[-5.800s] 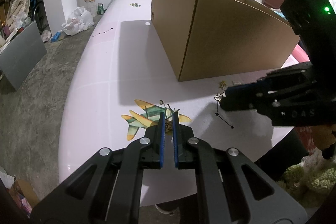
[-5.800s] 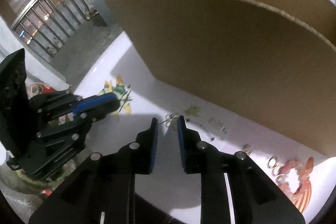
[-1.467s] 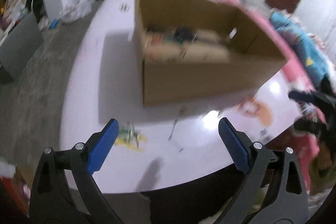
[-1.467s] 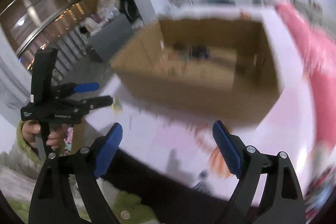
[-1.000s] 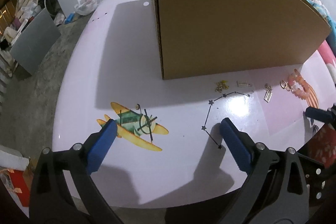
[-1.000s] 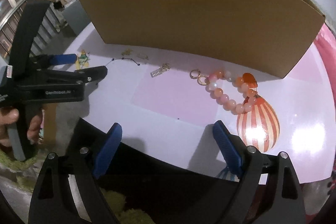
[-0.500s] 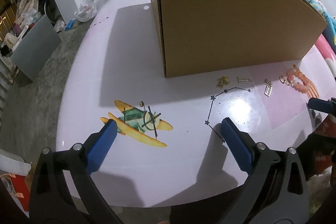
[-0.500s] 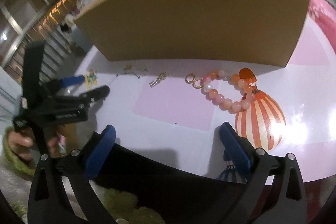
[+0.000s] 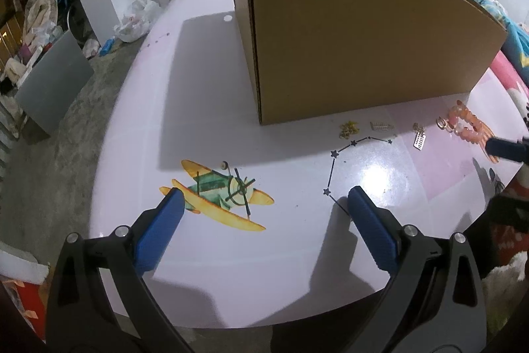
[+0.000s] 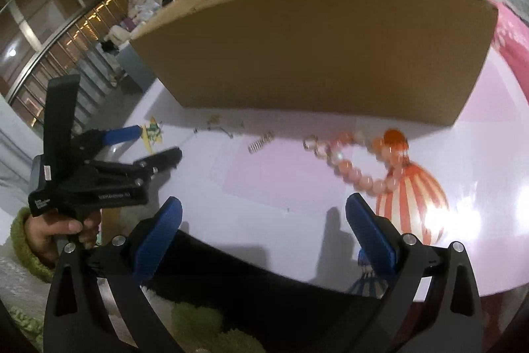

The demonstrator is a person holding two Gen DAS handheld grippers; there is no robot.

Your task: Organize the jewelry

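Note:
On the pale table, jewelry lies in a row in front of a cardboard box: a gold cluster, a small silver comb piece, a silver charm, gold rings and a pink bead bracelet. My left gripper hovers open and empty over the printed airplane. My right gripper is open and empty at the near table edge, short of the bracelet, rings and charm. Its view shows the left gripper held by a hand.
The box stands tall just behind the jewelry, with its top open. A striped balloon print marks the table by the bracelet. Clutter and a grey panel sit on the floor to the left. The right gripper's tip shows at the left view's edge.
Both grippers, nearly shut and low by the small pieces several seconds ago, now stand wide open and drawn back. In the last half second the right view tilted up slightly.

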